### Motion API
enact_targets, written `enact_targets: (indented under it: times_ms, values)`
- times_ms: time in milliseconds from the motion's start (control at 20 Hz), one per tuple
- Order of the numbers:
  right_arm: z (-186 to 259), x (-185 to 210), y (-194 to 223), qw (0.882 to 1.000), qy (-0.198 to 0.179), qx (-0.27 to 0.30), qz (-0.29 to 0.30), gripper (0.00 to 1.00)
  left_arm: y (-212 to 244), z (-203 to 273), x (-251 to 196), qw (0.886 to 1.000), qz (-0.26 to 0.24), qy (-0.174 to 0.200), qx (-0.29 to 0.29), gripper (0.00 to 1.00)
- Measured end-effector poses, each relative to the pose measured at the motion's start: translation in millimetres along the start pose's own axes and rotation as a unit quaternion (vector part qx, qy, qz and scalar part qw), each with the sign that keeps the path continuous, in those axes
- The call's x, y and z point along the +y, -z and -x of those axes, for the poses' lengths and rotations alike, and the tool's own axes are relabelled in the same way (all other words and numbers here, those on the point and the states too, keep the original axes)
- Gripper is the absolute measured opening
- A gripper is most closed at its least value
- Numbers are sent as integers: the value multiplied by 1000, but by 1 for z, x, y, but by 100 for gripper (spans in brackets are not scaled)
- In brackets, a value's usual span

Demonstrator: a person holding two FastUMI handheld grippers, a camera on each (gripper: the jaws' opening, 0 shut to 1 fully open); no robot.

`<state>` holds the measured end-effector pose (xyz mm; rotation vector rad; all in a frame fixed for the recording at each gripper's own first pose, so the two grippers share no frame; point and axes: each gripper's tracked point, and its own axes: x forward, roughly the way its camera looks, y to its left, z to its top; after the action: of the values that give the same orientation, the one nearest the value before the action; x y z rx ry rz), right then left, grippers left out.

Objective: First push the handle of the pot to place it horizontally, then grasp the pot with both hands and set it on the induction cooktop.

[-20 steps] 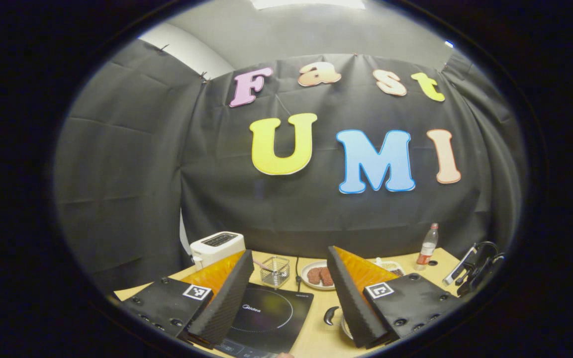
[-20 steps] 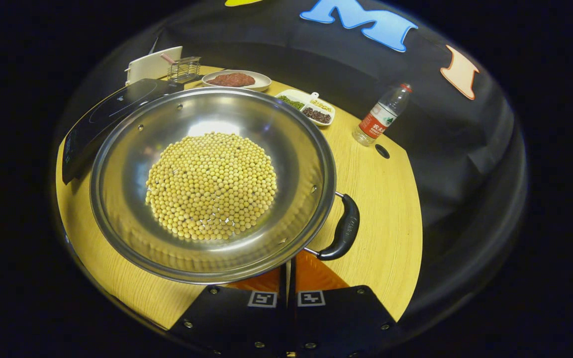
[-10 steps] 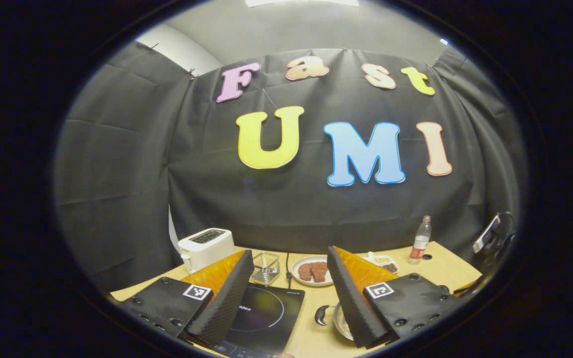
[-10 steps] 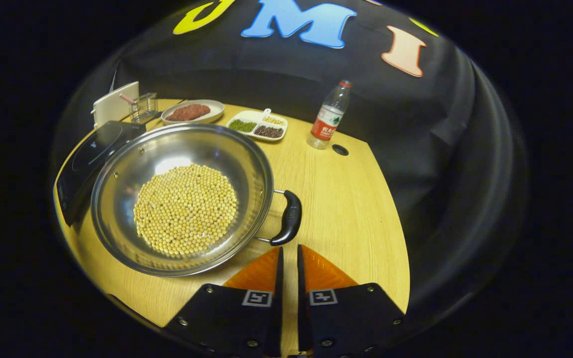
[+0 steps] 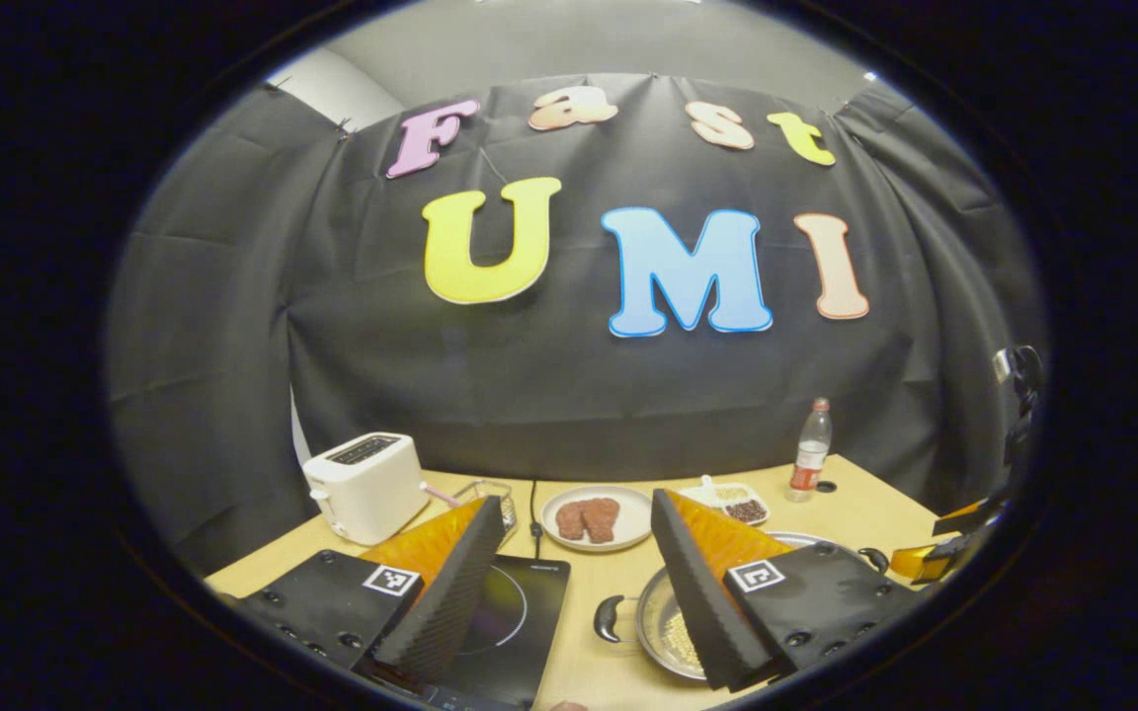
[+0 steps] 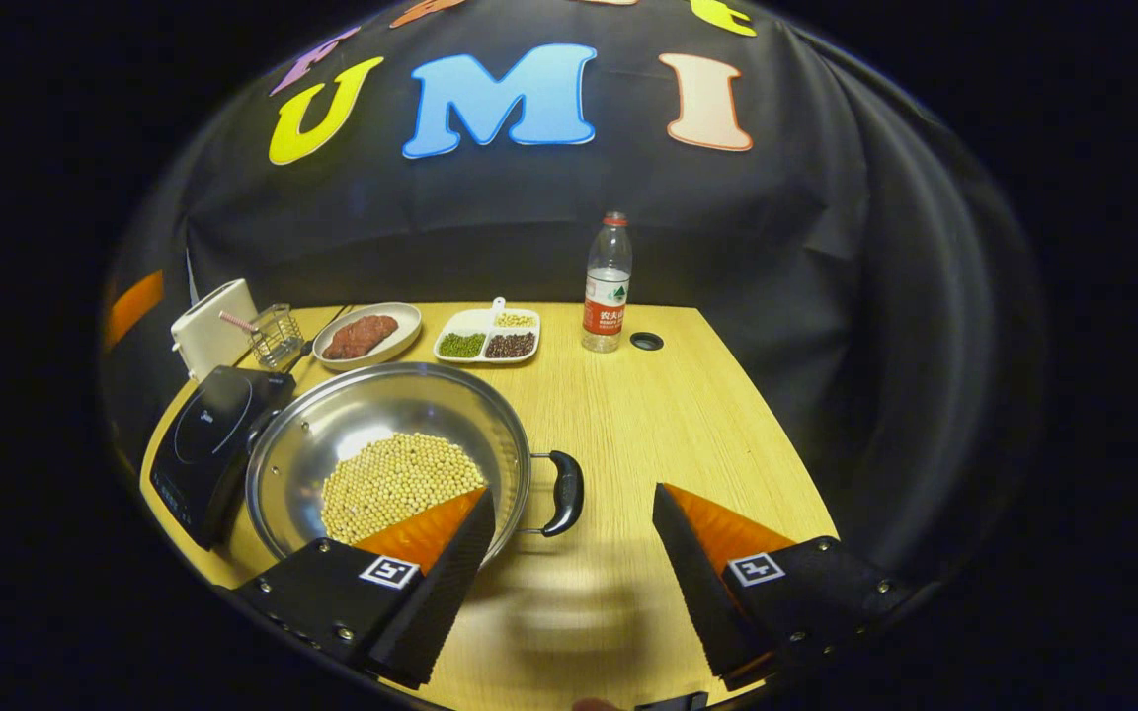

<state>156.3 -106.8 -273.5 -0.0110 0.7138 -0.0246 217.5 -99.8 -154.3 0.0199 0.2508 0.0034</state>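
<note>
Pot: one steel pot on the wooden table, just right of the cooktop, its rim close against the cooktop's edge.
Pot contents: a heap of pale yellow beans in the bottom.
Handles: two dark loop handles; the right one sticks out flat from the rim, and the left one shows in the left gripper view, lying between pot and cooktop.
Cooktop: one black induction cooktop, bare on top, at the table's left front.
Back row: one white toaster, one small wire basket, one plate with two reddish pieces, one divided dish with three kinds of beans, one water bottle.
Left gripper: left gripper fingers spread wide, nothing between them, held above the cooktop's right edge and the pot's left handle.
Right gripper: right gripper also wide apart and empty; its left finger sits in front of the pot's near rim, with the right handle in the gap ahead. Contact with the pot: can't tell.
</note>
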Motion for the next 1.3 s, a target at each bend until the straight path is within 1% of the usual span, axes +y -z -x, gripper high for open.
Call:
enact_targets:
  times_ms: [50, 250, 300, 350, 450, 500, 550, 600, 700, 750, 800, 850, 900, 1050, 1100, 1150, 1200, 1250, 1300]
  values:
    - [0, 2, -3, 1000, -1, -4, -7, 98, 8, -5, -4, 1000, 3, 9, 9, 98]
    - [-1, 8, -8, 1000, -7, -9, -23, 98, 41, -24, -21, 997, 17, 49, 57, 98]
    - [-3, 10, -7, 1000, -8, -7, -24, 98, 47, -30, -24, 996, 21, 57, 66, 100]
    - [-6, 12, -5, 1000, -8, -6, -25, 98, 57, -34, -28, 994, 23, 65, 80, 100]
    - [-9, 14, -5, 1000, -8, -2, -28, 98, 72, -40, -35, 992, 23, 77, 101, 95]
    - [-11, 15, -4, 1000, -8, -1, -29, 98, 79, -44, -38, 990, 22, 85, 113, 97]
    - [-12, 16, -4, 1000, -8, 0, -30, 98, 88, -47, -40, 988, 22, 89, 123, 95]
    - [-15, 16, -3, 999, -8, 2, -31, 98, 94, -49, -43, 986, 22, 95, 133, 99]
    - [-19, 17, -2, 999, -8, 8, -33, 98, 108, -56, -44, 983, 23, 100, 152, 95]
    - [-21, 17, -1, 999, -7, 11, -34, 98, 116, -58, -45, 982, 23, 101, 161, 97]
    - [-25, 17, 1, 999, -5, 15, -33, 98, 121, -60, -44, 980, 24, 101, 169, 97]
    - [-27, 19, 3, 999, -6, 19, -34, 98, 127, -62, -43, 979, 26, 101, 176, 95]
    - [-31, 19, 5, 999, -5, 23, -34, 98, 133, -65, -43, 977, 28, 102, 185, 97]
    - [-39, 22, 9, 999, -4, 34, -36, 98, 154, -72, -44, 971, 27, 105, 212, 98]
    - [-43, 21, 11, 999, -3, 37, -36, 98, 161, -74, -45, 969, 26, 106, 220, 95]
    - [-45, 21, 12, 999, -2, 40, -35, 98, 167, -74, -45, 968, 26, 107, 227, 95]
    - [-49, 22, 14, 999, 0, 42, -34, 98, 170, -76, -46, 967, 25, 108, 231, 100]
    - [-51, 22, 15, 998, 2, 45, -33, 98, 174, -77, -46, 966, 23, 109, 235, 97]
    - [-54, 20, 17, 998, 3, 48, -33, 98, 177, -79, -46, 965, 21, 108, 239, 99]
